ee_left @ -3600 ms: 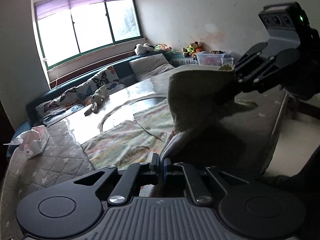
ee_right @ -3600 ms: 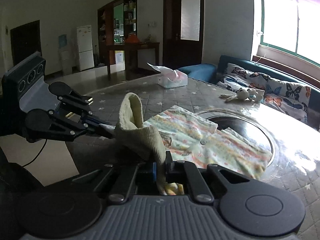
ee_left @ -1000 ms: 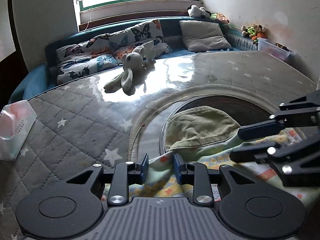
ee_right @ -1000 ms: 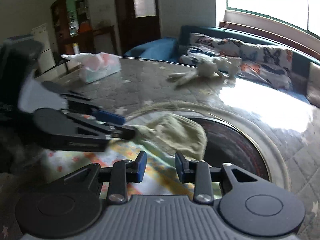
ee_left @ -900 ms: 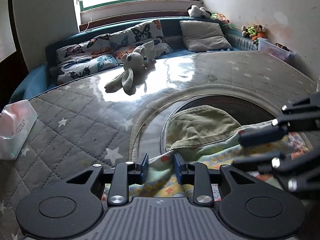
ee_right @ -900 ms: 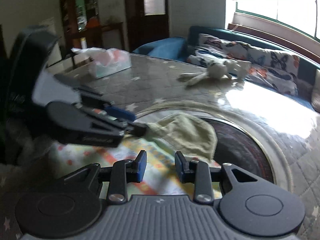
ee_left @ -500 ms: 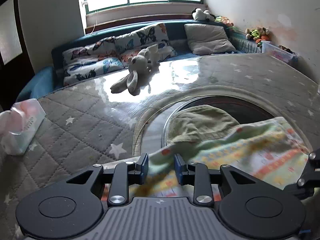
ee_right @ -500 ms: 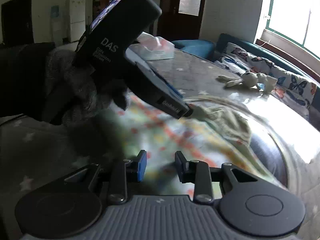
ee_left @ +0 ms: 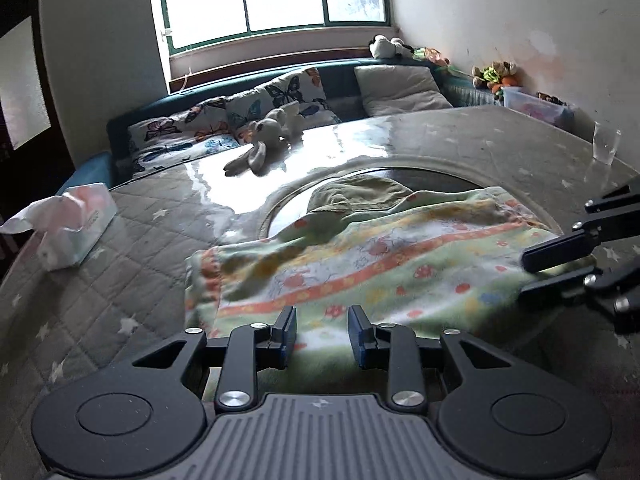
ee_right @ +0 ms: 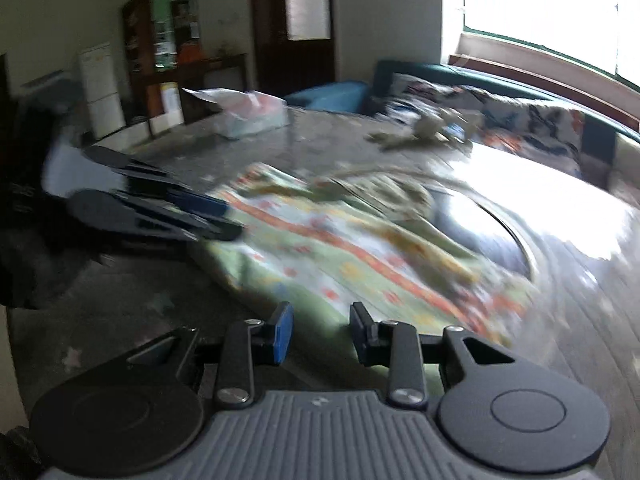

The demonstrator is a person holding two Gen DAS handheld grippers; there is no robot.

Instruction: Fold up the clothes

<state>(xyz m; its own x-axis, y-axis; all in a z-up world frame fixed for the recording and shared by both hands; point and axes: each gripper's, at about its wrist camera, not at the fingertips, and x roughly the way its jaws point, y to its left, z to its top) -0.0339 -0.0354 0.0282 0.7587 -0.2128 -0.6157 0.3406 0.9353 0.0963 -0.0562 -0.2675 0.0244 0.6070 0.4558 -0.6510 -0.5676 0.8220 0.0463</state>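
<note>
Garment point(ee_left: 384, 256), folded, lies across the table's point(ee_left: 120, 264) near edge. We hold left gripper point(ee_left: 322, 334) and right gripper point(ee_right: 320, 334) apart, empty.

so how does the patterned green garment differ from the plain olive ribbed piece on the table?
The patterned green garment carries orange stripes and small printed motifs; the plain olive ribbed piece has none. The garment shows far more area and lies nearer both grippers; the olive piece peeks out past its far edge, over the dark round inset. Both lie slack on the table, ungripped.
</note>
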